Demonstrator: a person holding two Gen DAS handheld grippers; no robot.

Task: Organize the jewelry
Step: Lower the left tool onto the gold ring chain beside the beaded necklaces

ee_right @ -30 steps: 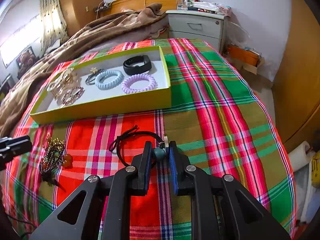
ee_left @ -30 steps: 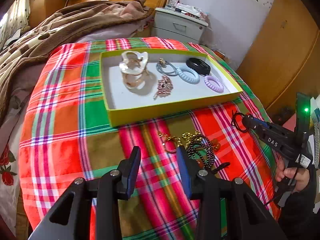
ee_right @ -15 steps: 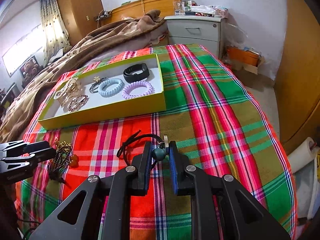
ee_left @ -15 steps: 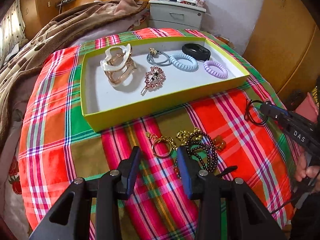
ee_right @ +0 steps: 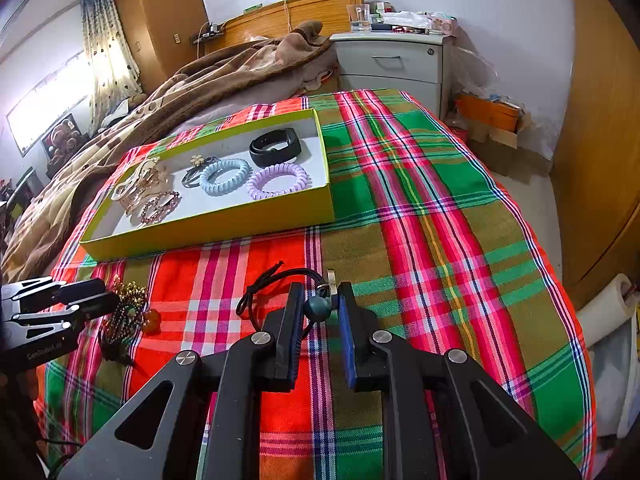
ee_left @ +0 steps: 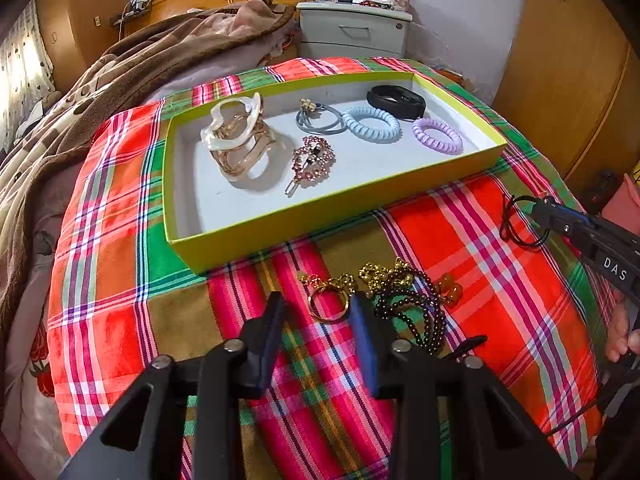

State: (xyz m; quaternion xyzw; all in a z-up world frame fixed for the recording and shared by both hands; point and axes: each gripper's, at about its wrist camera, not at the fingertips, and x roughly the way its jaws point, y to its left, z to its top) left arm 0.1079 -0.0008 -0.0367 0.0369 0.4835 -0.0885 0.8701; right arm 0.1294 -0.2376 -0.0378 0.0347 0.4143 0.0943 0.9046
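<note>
The left gripper [ee_left: 318,312] is pointing steeply down at the plaid cloth [ee_left: 460,232], and its jaws are closing. A gold ring with a gold chain [ee_left: 328,300] is lying between the fingertips, just ahead of the pads; the pads are not yet pressing on it, so the jaws count as released. Just beside the right-hand finger [ee_left: 362,332], a heap of dark beads and gold chain [ee_left: 412,300] is resting on the cloth, with an amber piece [ee_left: 450,290] at its far side.

The right gripper [ee_right: 318,306] is clenching a teal bead [ee_right: 317,307] of a black cord tie [ee_right: 272,284]. The cord loop is trailing ahead and to the left of the jaws, partly lying on the cloth.

Beyond both sets of jaws, the yellow-green tray [ee_left: 320,216] is sitting on the cloth. It is holding translucent claw clips [ee_left: 240,140], a pink jewelled hairpin [ee_left: 312,158], a grey tie with a flower [ee_left: 318,118], a blue coil tie [ee_left: 372,124], a lilac coil tie [ee_left: 438,135] and a black band [ee_left: 396,100].
</note>
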